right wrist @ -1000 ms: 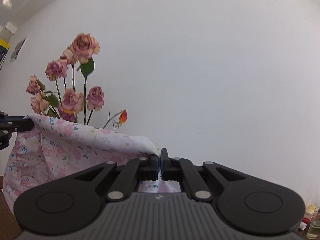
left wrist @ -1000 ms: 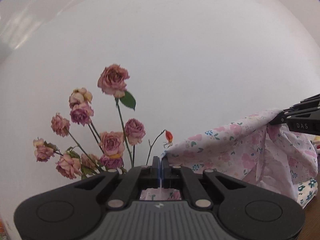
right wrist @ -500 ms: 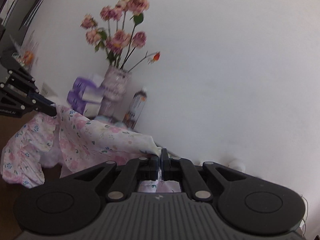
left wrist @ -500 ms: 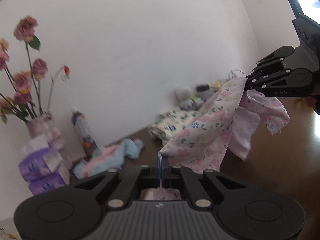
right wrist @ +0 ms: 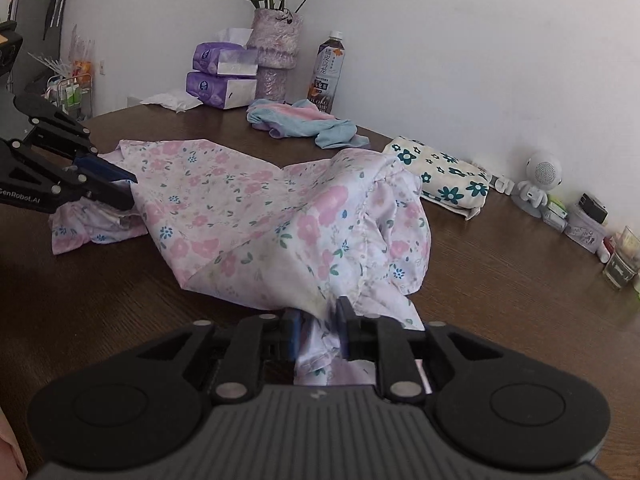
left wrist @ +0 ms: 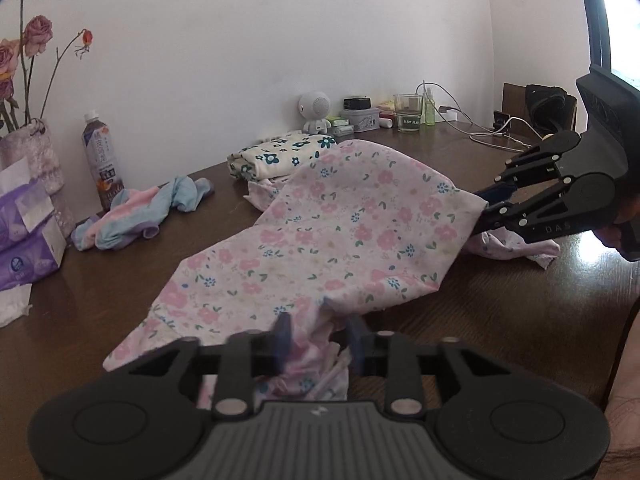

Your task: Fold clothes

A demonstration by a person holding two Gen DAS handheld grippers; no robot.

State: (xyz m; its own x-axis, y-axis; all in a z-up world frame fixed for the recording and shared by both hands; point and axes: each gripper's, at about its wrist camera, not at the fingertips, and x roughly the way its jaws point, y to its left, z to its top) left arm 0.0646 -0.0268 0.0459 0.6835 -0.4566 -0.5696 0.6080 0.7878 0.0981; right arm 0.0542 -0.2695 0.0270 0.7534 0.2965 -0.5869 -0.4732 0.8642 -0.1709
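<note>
Both grippers now down from the raised wall-facing pose, angled at the table (left wrist: 500, 320). Pink floral garment (left wrist: 320, 240) draped there. Left gripper (left wrist: 318, 334) and right gripper (right wrist: 318, 322) jaws just opened, cloth loose between.

Both the left hand-held gripper (left wrist: 318, 336) and right hand-held gripper (right wrist: 318, 322) have just been opening, jaws parted.

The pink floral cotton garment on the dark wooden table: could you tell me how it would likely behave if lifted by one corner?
The pink floral cotton garment would probably hang limp, since it drapes in soft folds. It looks thin and light. It might slide easily over the glossy dark wooden table.
</note>
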